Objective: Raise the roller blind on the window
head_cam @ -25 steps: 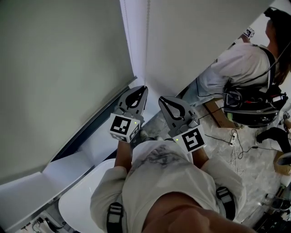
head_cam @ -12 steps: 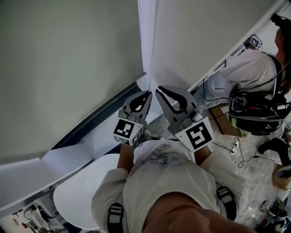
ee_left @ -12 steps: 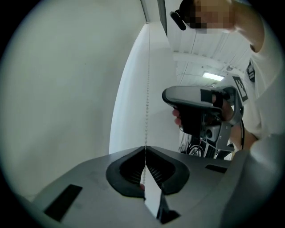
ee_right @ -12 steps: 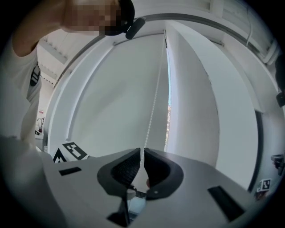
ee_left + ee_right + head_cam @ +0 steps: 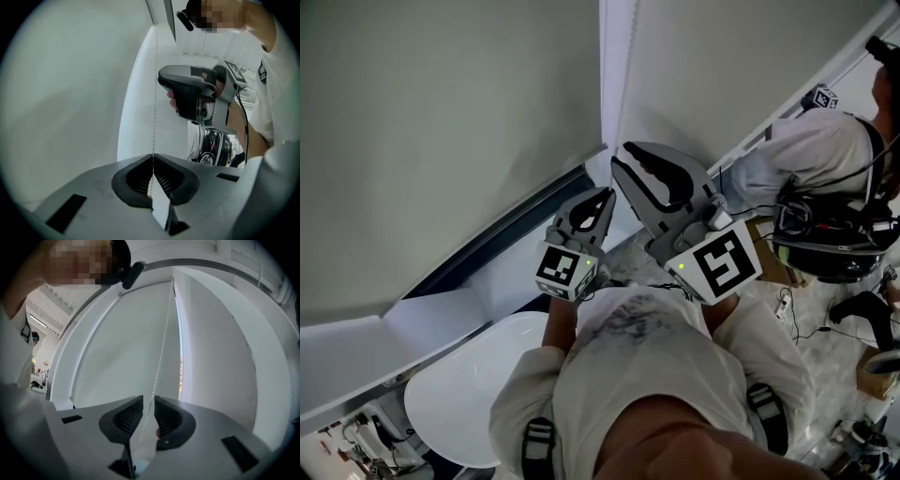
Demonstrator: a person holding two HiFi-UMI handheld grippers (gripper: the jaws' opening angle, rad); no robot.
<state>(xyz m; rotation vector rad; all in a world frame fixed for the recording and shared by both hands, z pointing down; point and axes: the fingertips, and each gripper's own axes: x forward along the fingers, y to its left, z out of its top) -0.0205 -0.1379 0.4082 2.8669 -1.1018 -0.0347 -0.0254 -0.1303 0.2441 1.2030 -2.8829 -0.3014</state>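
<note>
Two pale roller blinds hang side by side, one [image 5: 441, 122] on the left and one [image 5: 731, 66] on the right. A thin white bead chain [image 5: 155, 93] drops along the gap between them. My left gripper [image 5: 606, 194] [image 5: 153, 157] is shut on the chain, which runs up taut from its closed jaws. My right gripper [image 5: 619, 161] [image 5: 148, 399] sits higher and just right of the left one. Its jaws have just been opening. The bead chain [image 5: 161, 352] passes between its pads with a small gap on each side. From the left gripper view, the right gripper's grey body [image 5: 187, 89] shows above.
A white window sill [image 5: 487, 300] runs under the blinds. Below it stands a round white tabletop [image 5: 469, 403]. Another person [image 5: 816, 150] in a white shirt with a harness stands at the right. Cables [image 5: 787, 305] lie on the floor there.
My right gripper has risen along the chain and now sits above the left one, and its jaws have parted. The left gripper has barely shifted and stays closed on the chain.
</note>
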